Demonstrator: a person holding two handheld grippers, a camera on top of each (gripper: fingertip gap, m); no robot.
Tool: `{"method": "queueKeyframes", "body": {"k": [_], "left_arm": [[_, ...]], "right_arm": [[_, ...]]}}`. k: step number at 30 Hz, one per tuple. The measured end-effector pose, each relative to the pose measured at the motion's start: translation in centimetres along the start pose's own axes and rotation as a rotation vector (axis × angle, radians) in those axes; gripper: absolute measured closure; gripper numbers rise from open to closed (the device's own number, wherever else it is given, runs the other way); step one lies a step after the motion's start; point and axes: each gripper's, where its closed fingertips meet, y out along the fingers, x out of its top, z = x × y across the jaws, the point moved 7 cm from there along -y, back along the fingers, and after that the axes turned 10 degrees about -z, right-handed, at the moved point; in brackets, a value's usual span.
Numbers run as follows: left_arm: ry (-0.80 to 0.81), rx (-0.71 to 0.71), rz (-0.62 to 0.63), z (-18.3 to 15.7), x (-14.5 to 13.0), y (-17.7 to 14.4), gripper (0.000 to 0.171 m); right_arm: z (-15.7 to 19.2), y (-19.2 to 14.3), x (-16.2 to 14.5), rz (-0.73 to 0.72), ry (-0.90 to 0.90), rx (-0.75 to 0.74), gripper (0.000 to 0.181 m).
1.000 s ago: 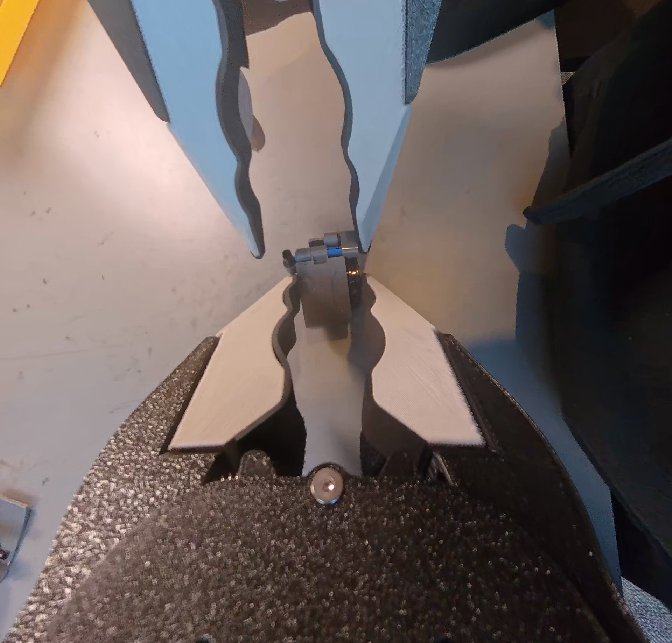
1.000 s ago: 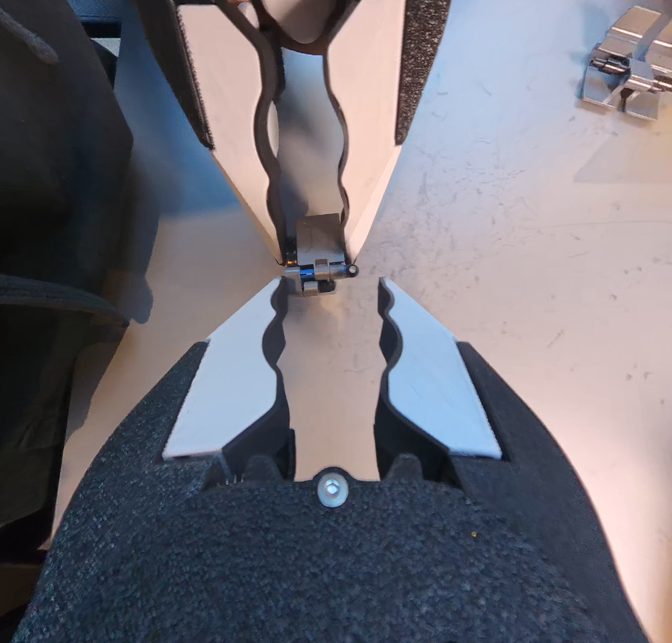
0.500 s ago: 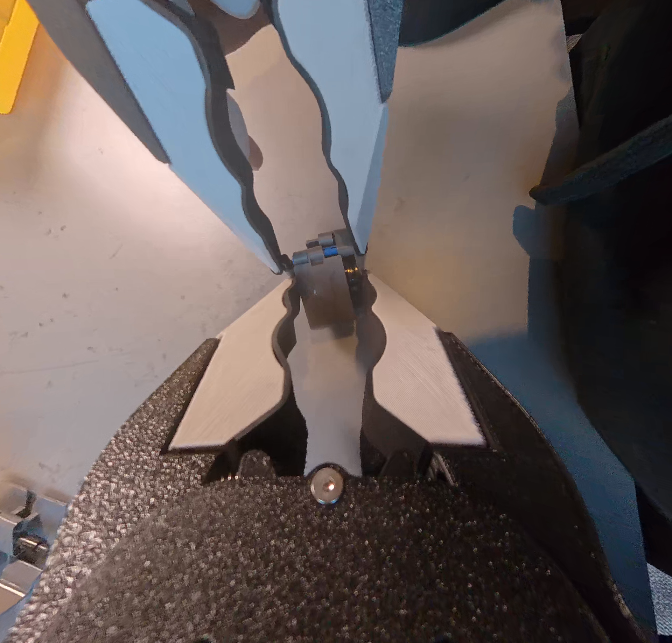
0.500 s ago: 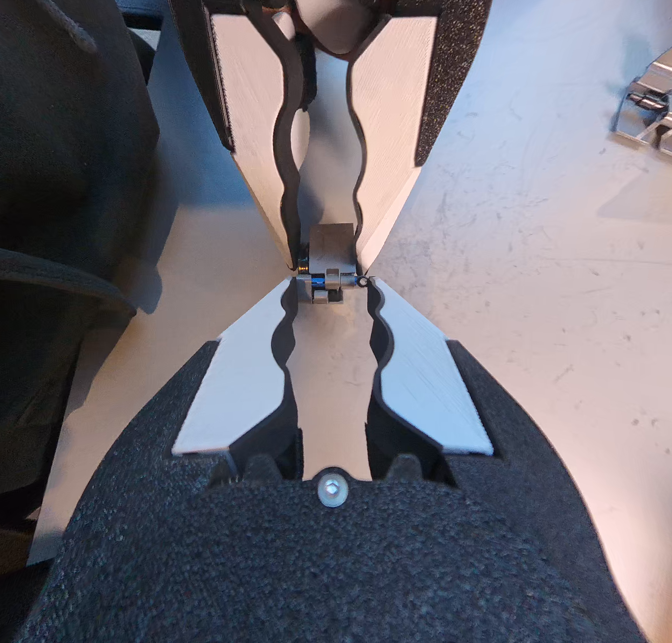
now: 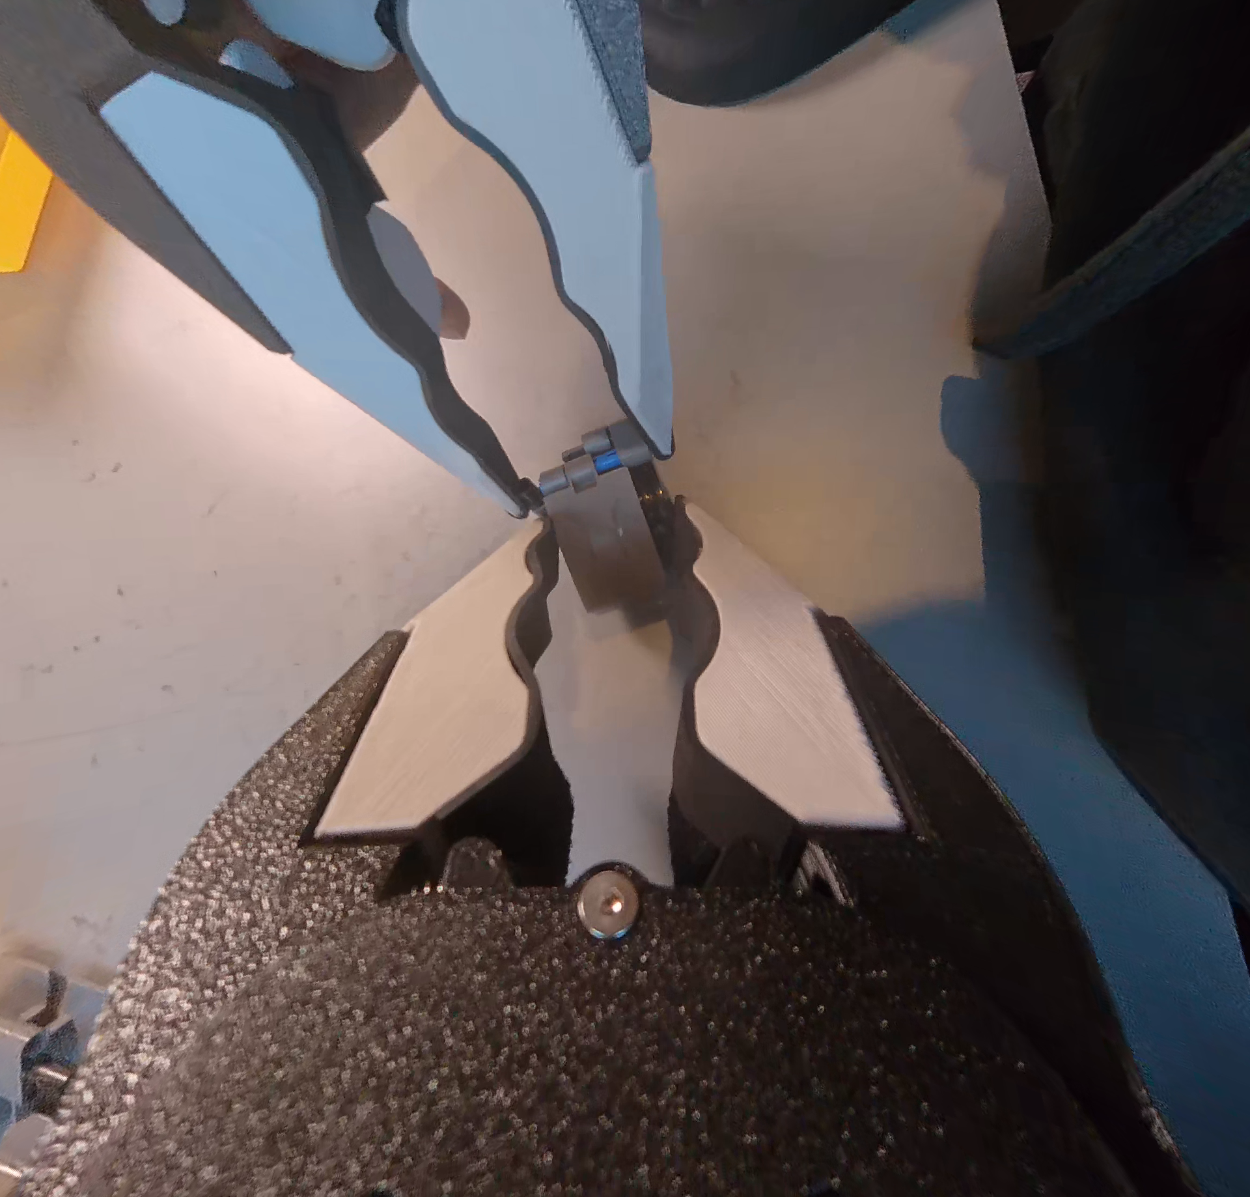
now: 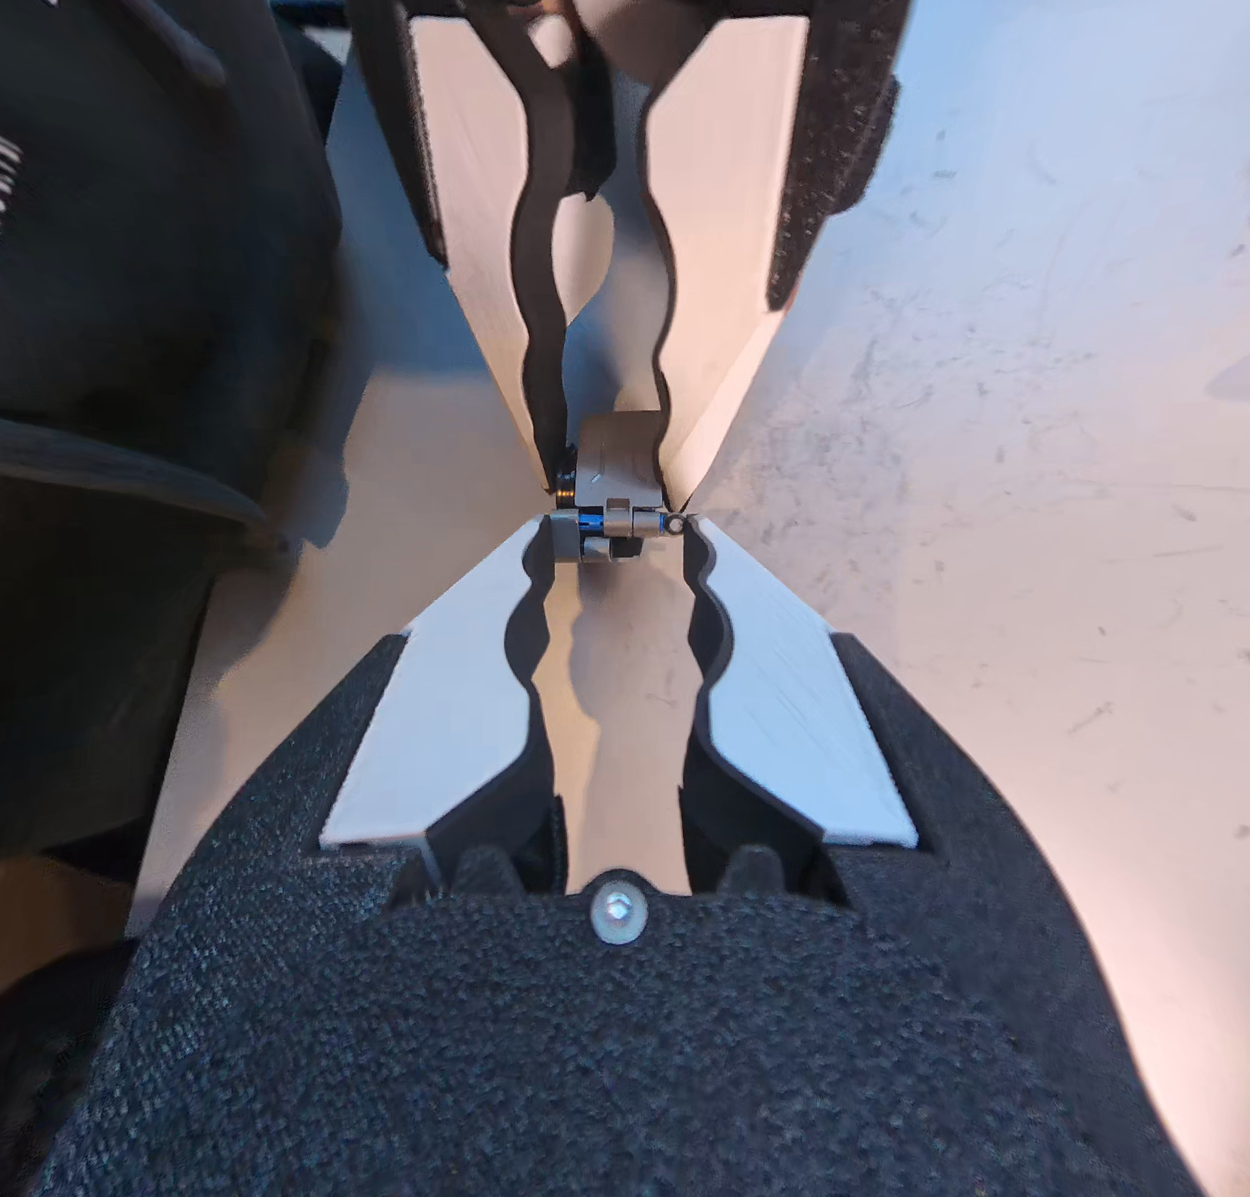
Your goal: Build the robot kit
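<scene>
A small metal hinge [image 5: 605, 535] with a blue pin is held above the pale table [image 5: 203, 555] between two grippers that face each other tip to tip. My left gripper [image 5: 615, 522] is shut on the hinge's flat leaf. My right gripper [image 5: 594, 476] comes in from the top of the left wrist view, its tips closed on the knuckle end. In the right wrist view, my right gripper [image 6: 615, 525] pinches the hinge [image 6: 612, 528] at its barrel, and the left gripper [image 6: 612, 484] grips the leaf from above.
A person's dark clothing fills the right side of the left wrist view [image 5: 1150, 488] and the left side of the right wrist view [image 6: 135, 285]. A yellow object [image 5: 20, 204] sits at the left edge. More metal parts [image 5: 27, 1029] lie on the table at the lower left.
My right gripper's fingers have narrowed from open onto the hinge's barrel. Both grippers have shifted, and the spare metal parts slid out of the right wrist view.
</scene>
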Motion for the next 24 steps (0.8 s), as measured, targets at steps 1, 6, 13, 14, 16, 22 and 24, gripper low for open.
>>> {"method": "queueKeyframes", "body": {"k": [1,6,13,14,16,22,24], "left_arm": [[0.007,-0.013,-0.003,0.0,0.0,0.0,0.139],[-0.012,-0.004,-0.005,0.0,0.0,0.0,0.139],[0.074,0.044,0.041,-0.7,0.6,0.2,0.140],[0.067,0.035,0.032,-0.6,0.6,0.2,0.141],[0.025,0.017,0.009,-0.4,0.5,0.2,0.141],[-0.072,-0.015,-0.030,-0.2,0.0,-0.1,0.141],[-0.109,-0.033,-0.050,0.1,-0.2,-0.2,0.140]], "right_arm": [[0.0,0.0,0.1,0.023,-0.012,0.013,0.144],[0.0,0.1,0.2,0.029,0.025,-0.004,0.144],[0.2,0.0,0.1,-0.011,0.166,-0.002,0.146],[0.5,0.1,0.2,0.004,0.113,-0.009,0.146],[0.6,0.1,0.2,0.001,0.099,-0.015,0.146],[0.9,0.5,0.0,-0.065,0.080,-0.031,0.134],[1.0,0.6,-0.2,-0.093,0.064,-0.043,0.128]]}}
